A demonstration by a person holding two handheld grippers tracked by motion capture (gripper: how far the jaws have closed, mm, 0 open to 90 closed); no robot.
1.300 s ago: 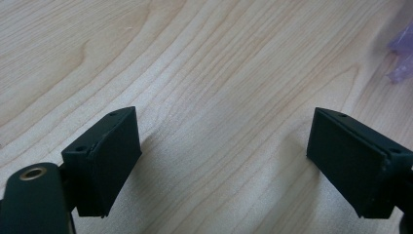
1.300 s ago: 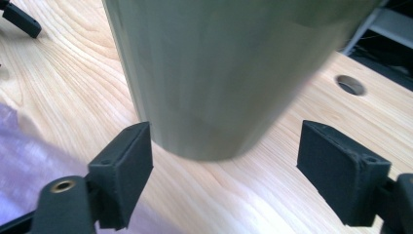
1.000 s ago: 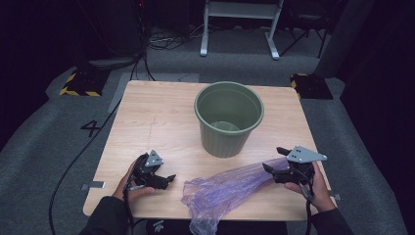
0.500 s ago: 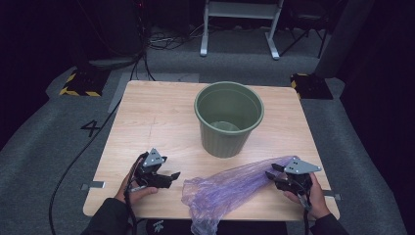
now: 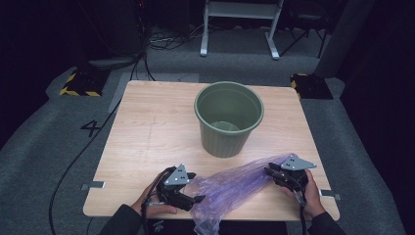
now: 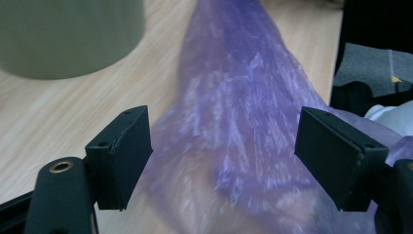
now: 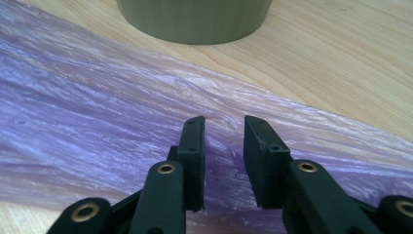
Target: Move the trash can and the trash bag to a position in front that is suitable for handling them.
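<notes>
Wooden table [image 5: 147, 132] carries green bin [image 5: 228, 119] and purple bag [image 5: 235, 183]; your left gripper [image 5: 188, 188] stands spread, right gripper [image 5: 272, 171] nearly closed over bag film.

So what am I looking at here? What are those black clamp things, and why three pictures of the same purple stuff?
A person sits at a wooden table and holds a hand-operated clamp, called a gripper, in each hand. The high view looks down from above: left gripper, right gripper. The other two pictures come from small cameras riding on each gripper, looking along its two black jaws. On the table stand a green bucket and, nearer the person, a crumpled purple plastic bag. The left gripper's jaws stand wide open around the bag. The right gripper's jaws are nearly closed over the bag's other end; whether they pinch it I cannot tell.
</notes>
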